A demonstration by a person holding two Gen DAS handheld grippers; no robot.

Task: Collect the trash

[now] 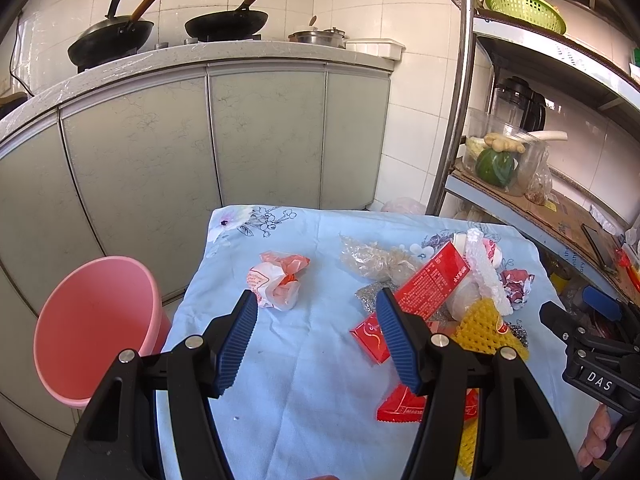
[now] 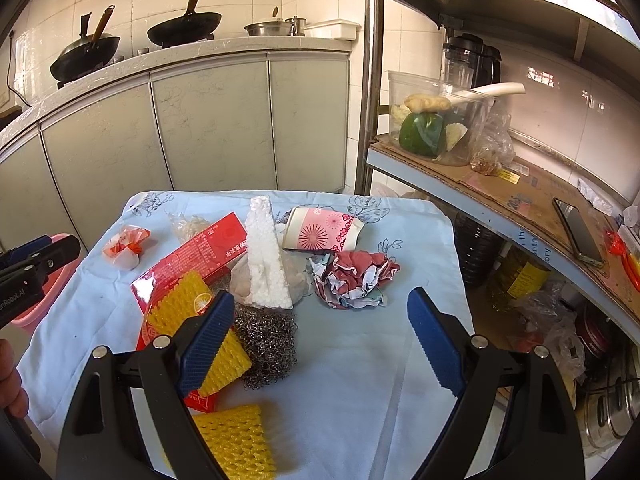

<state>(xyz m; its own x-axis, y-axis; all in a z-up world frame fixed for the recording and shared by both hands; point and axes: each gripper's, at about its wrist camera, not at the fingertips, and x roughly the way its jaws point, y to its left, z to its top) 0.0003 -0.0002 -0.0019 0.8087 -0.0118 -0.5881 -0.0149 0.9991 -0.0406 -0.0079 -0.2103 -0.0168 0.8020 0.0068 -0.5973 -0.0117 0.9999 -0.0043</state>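
Trash lies on a light blue cloth (image 1: 304,376) over a small table. A crumpled orange-white wrapper (image 1: 278,280) sits just beyond my open left gripper (image 1: 316,340), which holds nothing. A red box (image 2: 192,256), white foam block (image 2: 266,252), steel scourer (image 2: 266,344), yellow foam nets (image 2: 208,336) and a crumpled paper ball (image 2: 352,280) are piled together. A pink paper cup (image 2: 320,230) lies on its side behind them. My right gripper (image 2: 320,340) hangs open above the scourer and paper ball. A pink bin (image 1: 94,328) stands left of the table.
Grey cabinets (image 1: 160,152) under a counter with woks stand behind the table. A metal shelf rack (image 2: 500,184) on the right holds a vegetable container, cardboard and a phone. Bottles and bags fill the floor under the rack.
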